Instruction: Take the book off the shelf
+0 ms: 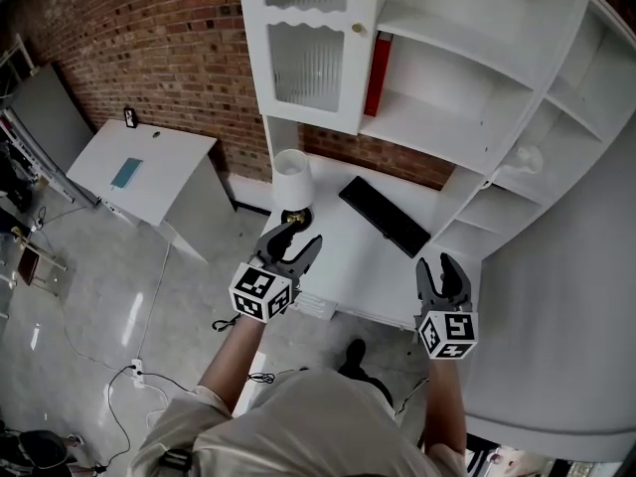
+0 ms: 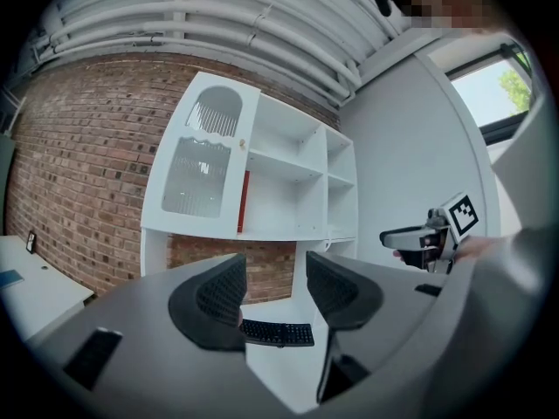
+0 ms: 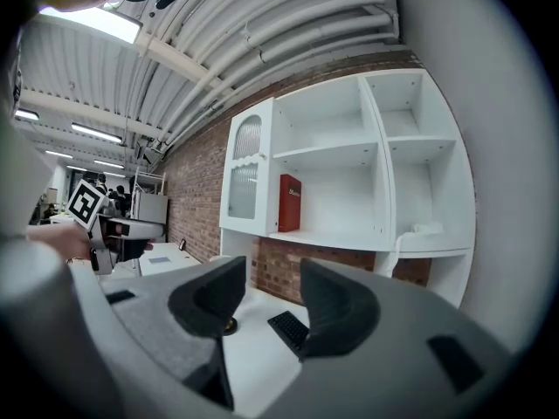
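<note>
Your left gripper (image 1: 301, 235) and right gripper (image 1: 437, 264) both have their jaws apart and grip nothing, above the front of the white desk (image 1: 343, 261). The red book (image 3: 289, 202) stands upright on the shelf (image 3: 336, 234), just beside the glazed cabinet door (image 3: 244, 177). Only your right gripper view shows its cover, with pale lettering near the top that is too blurred to read. The head view and left gripper view show just a thin red edge. The head view shows a black keyboard (image 1: 384, 215) lying aslant on the desk, near a white lamp (image 1: 292, 179).
</note>
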Action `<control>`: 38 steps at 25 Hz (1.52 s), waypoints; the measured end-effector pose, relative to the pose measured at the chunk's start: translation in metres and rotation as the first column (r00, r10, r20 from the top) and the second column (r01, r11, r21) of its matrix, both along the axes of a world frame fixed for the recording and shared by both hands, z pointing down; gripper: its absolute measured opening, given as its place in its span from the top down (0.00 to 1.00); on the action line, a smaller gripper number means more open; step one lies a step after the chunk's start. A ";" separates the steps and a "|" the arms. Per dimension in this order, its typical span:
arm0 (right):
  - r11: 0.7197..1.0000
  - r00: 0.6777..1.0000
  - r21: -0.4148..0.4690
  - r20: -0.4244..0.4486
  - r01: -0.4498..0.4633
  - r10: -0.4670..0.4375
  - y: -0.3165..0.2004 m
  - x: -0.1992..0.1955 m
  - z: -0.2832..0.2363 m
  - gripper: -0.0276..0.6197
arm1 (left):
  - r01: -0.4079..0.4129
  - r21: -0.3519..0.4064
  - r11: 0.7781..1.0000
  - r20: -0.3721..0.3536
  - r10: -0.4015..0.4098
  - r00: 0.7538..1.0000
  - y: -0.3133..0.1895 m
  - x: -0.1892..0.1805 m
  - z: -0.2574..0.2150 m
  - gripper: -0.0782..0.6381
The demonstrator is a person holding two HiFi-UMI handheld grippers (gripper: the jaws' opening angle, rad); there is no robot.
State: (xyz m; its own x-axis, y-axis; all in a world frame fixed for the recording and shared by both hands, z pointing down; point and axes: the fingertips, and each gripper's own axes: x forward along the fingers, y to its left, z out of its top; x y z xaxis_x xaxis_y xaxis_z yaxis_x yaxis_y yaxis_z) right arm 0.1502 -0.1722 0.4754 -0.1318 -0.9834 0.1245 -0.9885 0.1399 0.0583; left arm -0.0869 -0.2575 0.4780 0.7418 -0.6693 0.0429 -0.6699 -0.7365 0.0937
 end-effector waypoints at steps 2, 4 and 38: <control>1.000 1.000 -0.002 -0.006 0.027 -0.027 -0.015 0.009 -0.001 0.68 | 0.017 0.000 1.000 -0.001 -0.017 1.000 -0.009 0.011 -0.002 0.61; 0.998 0.998 -0.002 -0.014 0.055 -0.055 -0.031 0.019 -0.003 0.68 | 0.034 0.004 0.999 -0.002 -0.034 0.999 -0.020 0.023 -0.005 0.61; 0.908 0.909 0.045 -0.052 0.416 -0.414 -0.244 0.080 -0.067 0.68 | 0.140 0.055 0.989 0.022 -0.141 0.990 -0.126 0.152 -0.036 0.61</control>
State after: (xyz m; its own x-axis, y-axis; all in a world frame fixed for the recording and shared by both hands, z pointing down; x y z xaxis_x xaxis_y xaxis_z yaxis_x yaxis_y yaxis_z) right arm 0.2302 -0.4159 0.4087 -0.5256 -0.8463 0.0863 -0.8385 0.5325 0.1157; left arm 0.0648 -0.3830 0.4417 0.6395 -0.7685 0.0224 -0.7686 -0.6385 0.0381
